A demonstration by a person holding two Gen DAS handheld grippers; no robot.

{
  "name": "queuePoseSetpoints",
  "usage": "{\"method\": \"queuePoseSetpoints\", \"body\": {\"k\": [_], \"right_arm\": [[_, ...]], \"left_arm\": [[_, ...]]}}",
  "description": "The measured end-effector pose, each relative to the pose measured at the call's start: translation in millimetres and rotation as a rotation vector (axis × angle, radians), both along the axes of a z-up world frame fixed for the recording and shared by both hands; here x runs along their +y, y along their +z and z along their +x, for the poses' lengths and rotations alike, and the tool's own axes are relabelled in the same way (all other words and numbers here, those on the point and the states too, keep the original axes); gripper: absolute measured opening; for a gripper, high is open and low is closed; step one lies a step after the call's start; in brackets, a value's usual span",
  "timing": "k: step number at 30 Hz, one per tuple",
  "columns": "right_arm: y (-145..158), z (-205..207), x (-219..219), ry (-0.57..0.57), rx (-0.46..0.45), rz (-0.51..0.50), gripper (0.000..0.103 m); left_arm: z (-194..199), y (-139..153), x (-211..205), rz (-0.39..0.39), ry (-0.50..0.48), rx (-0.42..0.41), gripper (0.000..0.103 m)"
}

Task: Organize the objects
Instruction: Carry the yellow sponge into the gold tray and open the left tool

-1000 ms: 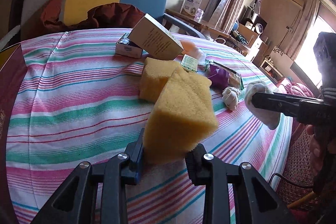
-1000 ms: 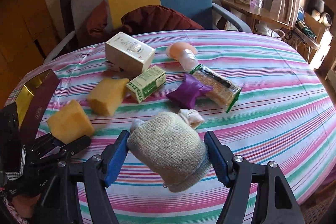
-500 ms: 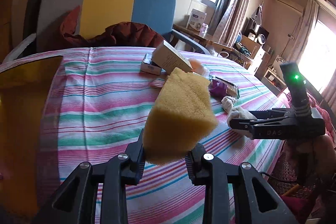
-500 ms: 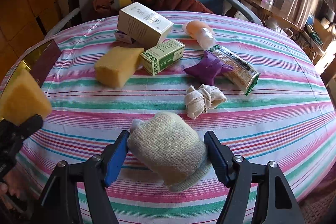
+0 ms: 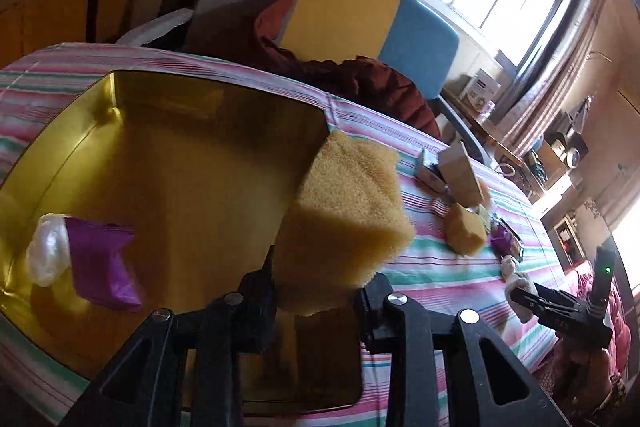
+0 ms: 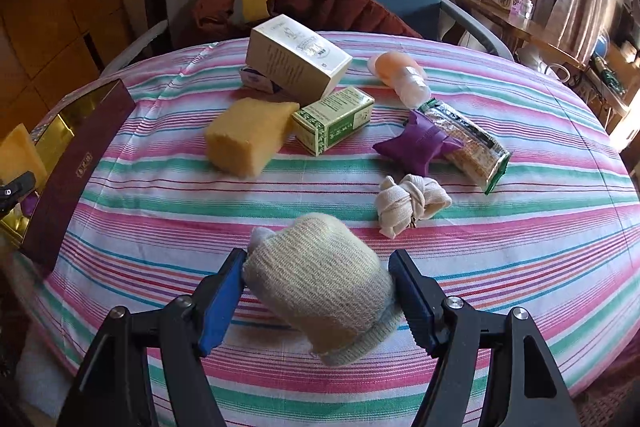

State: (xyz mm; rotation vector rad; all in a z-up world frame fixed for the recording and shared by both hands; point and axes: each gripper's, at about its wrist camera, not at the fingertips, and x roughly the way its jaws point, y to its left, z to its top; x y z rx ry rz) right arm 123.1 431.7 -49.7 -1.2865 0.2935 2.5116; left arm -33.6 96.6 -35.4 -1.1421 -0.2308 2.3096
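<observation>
Held sponge: coarse, porous yellow foam, matt. Second sponge same foam. Tray: glossy gold inside, mirror-like; outer wall matt maroon card. Pouch in tray: shiny purple foil, beside a white crinkly plastic wad. Tablecloth: woven striped cloth, matt. Rolled sock: ribbed knit, fuzzy. Strap bundle: cream woven webbing. Boxes: smooth printed card, slight sheen. Snack pack: glossy clear film. Right gripper pads: blue ridged plastic; arms black matt plastic.

Printing on cream box, green box, maroon case emblem: present, none legible.
</observation>
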Motion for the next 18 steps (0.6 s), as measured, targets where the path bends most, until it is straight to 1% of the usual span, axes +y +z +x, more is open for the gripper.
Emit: {"method": "queuePoseSetpoints", "body": {"k": [4, 8, 10, 11, 12, 14, 18], "right_arm": [[3.7, -1.7, -7.1, 0.006, 0.042, -0.025, 0.073], [3.3, -7.2, -22.2, 0.022, 0.067, -0.061, 0.073], [2.4, -11.6, -32.7, 0.041, 0.069, -0.073, 0.073], [2.5, -14.0, -38.9, 0.049, 0.072, -0.076, 0.073], [3.4, -15.9, -44.3, 0.057, 0.078, -0.081, 0.073], [6.1, -20.4, -56.4, 0.077, 0.094, -0.101, 0.073], [11.9, -32.4, -83.6, 0.128, 0.116, -0.135, 0.073]], "left_arm": [[-15.8, -10.3, -24.3, -0.016, 0.074, -0.051, 0.032], [-25.8, -19.2, -39.3, -0.045, 0.14, -0.09, 0.038], [-25.7, -22.0, -43.1, -0.05, 0.154, -0.098, 0.04], [-25.4, -22.9, -44.2, -0.055, 0.16, -0.098, 0.044], [-25.0, -23.1, -47.9, -0.062, 0.168, -0.098, 0.045], [-25.4, -23.8, -51.2, -0.075, 0.195, -0.103, 0.045], [-23.4, -21.3, -59.6, -0.049, 0.251, -0.106, 0.045]]}}
